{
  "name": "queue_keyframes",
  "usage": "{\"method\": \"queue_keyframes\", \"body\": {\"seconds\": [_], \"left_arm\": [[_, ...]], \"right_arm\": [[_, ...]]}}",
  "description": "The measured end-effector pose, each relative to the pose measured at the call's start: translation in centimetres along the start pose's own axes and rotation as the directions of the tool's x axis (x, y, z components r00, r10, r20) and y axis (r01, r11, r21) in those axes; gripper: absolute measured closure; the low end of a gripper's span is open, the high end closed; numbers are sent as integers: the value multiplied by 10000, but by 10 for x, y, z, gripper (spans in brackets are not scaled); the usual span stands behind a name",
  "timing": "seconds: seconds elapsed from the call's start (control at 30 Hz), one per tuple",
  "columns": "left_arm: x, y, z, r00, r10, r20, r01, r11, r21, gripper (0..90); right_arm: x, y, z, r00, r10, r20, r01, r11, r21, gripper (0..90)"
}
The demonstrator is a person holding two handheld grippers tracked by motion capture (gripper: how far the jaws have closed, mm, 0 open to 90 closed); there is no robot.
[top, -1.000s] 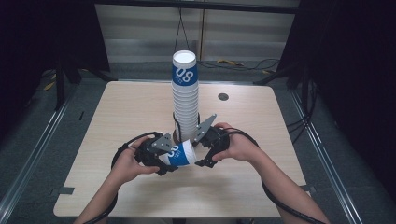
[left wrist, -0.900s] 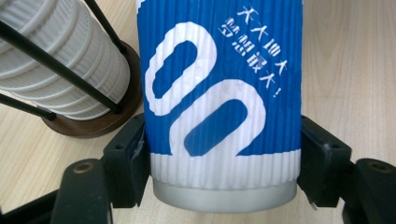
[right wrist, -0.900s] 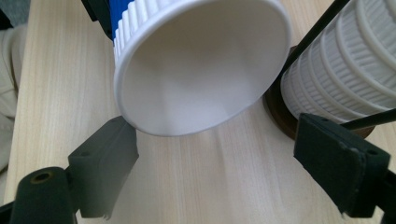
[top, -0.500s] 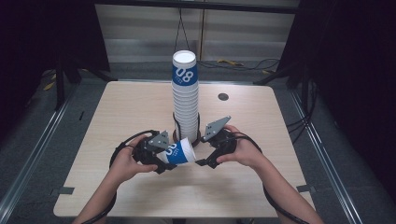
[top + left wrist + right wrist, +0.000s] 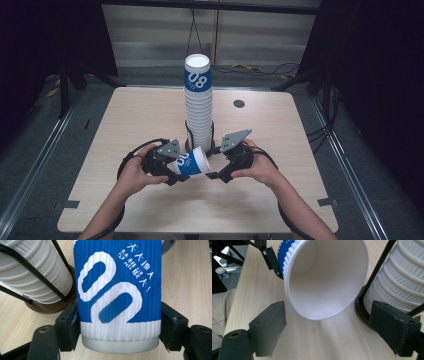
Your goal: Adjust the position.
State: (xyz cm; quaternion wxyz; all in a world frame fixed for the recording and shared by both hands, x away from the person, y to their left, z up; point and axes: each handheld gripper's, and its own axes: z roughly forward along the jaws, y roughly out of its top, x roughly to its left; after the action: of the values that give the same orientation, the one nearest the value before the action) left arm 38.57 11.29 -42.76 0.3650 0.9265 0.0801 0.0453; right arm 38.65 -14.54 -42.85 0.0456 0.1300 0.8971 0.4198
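Left gripper (image 5: 175, 170): it was clamped on the blue-and-white cup (image 5: 192, 161), both jaws pressed against the ribbed wall near the base (image 5: 120, 315).
Right gripper (image 5: 219, 167): its jaws stood wide apart and held nothing; the cup's open mouth (image 5: 325, 280) was in front of them, not touched.
Cup position: it lay tilted on its side above the table (image 5: 140, 115), just in front of the tall cup stack (image 5: 198, 107), mouth toward the right gripper.
Stack: it stood upright in a black wire holder on a dark round base (image 5: 53, 306).
Change: half a second before, the right gripper was nearer the cup's rim; it had drawn back a little, while the left kept its grip.
Free room: the table was bare to both sides and toward the near edge (image 5: 200, 225); a small dark disc (image 5: 239, 104) lay far right.
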Motion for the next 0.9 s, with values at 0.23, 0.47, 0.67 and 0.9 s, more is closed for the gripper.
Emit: {"method": "queue_keyframes", "body": {"seconds": [0.23,0.47,0.67,0.9], "left_arm": [[-1,0,1,9999,-7,159,8,10000,-37,295],[-3,1,2,9994,15,338,-13,10000,-71,294],[-4,2,4,9984,144,545,-136,9998,-152,293],[-5,2,5,9976,335,613,-326,9994,-151,293]], "right_arm": [[4,-4,4,9998,132,-119,-139,9983,-566,132],[6,-5,6,9998,134,-168,-146,9970,-757,132],[6,-4,5,9999,33,-154,-44,9973,-738,131],[5,-4,8,9994,-49,-330,30,9983,-585,118]]}}
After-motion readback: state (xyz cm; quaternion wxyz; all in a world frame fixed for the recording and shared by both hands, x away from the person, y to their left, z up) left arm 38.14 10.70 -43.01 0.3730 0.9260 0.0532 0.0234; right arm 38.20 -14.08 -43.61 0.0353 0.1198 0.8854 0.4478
